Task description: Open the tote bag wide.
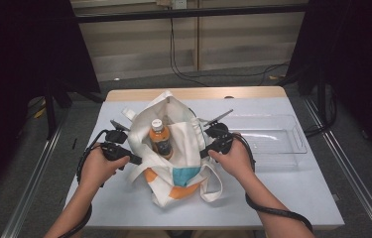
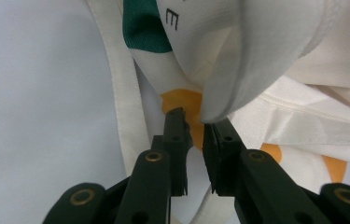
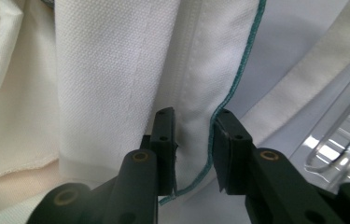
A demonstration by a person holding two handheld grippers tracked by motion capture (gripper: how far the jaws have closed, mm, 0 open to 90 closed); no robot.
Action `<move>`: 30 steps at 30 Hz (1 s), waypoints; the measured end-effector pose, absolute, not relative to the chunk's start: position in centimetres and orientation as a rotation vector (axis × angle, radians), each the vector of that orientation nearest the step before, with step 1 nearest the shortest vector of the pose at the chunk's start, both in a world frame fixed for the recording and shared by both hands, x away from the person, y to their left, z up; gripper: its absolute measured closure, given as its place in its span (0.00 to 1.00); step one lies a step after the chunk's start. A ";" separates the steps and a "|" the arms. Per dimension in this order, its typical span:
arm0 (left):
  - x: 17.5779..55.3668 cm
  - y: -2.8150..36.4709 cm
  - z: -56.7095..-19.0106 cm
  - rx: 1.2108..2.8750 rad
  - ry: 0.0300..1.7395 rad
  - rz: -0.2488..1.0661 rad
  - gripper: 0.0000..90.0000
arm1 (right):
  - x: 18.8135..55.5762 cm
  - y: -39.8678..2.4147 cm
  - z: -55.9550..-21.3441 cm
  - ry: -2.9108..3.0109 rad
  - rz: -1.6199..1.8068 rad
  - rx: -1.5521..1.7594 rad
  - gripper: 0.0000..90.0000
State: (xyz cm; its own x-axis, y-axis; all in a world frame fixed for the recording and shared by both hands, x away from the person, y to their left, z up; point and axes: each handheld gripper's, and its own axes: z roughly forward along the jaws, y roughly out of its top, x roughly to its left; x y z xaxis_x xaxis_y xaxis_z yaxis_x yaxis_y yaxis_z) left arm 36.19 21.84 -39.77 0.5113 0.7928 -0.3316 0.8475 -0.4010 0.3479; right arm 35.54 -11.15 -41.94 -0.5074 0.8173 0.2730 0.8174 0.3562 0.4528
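Where the room shows behind the scene: grey floor, a pale slatted wall, dark curtains at both sides, black cables trailing on the floor.
Worktop (image 1: 292, 188): white rectangular surface with a wooden far edge; bare room lies along its near edge and at its left and right margins.
Bag (image 1: 186, 144): white cloth tote bag with orange and teal print, lying at the middle of the worktop with its mouth spread open between the two tools; its strap loops reach toward the near edge.
Tray (image 1: 273, 136): clear plastic rectangular tray, just right of the bag, near the worktop's right edge.
Bottle (image 1: 160, 139): orange-filled plastic bottle with a white cap, standing inside the bag's mouth; its lower part is hidden by cloth.
Left tool (image 1: 133, 158): at the bag's left rim; in the left gripper view (image 2: 194, 126) its jaws stand slightly apart, a fold of white cloth resting at the tips, not pinched.
Right tool (image 1: 204, 152): at the bag's right rim; in the right gripper view (image 3: 192, 122) its jaws stand apart with the teal-stitched hem between them, pads not pressing.
Hard to make out: how deep the bottle sits.
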 end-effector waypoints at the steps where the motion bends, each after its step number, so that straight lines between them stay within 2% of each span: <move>1: 36.2 22.0 -39.5 2.286 1.333 -0.158 0.86 | 35.6 -11.3 -41.7 -2.575 -0.873 -1.569 0.78; 12: 36.2 22.3 -35.8 2.229 1.295 -0.086 0.75 | 35.9 -12.1 -39.7 -2.597 -0.919 -1.585 0.69; 20: 36.9 21.5 -33.0 2.213 1.255 -0.025 0.68 | 36.5 -12.4 -38.8 -2.589 -0.914 -1.613 0.69; 30: 37.4 20.5 -31.3 2.224 1.230 -0.034 0.58 | 37.1 -12.7 -38.2 -2.598 -0.930 -1.609 0.67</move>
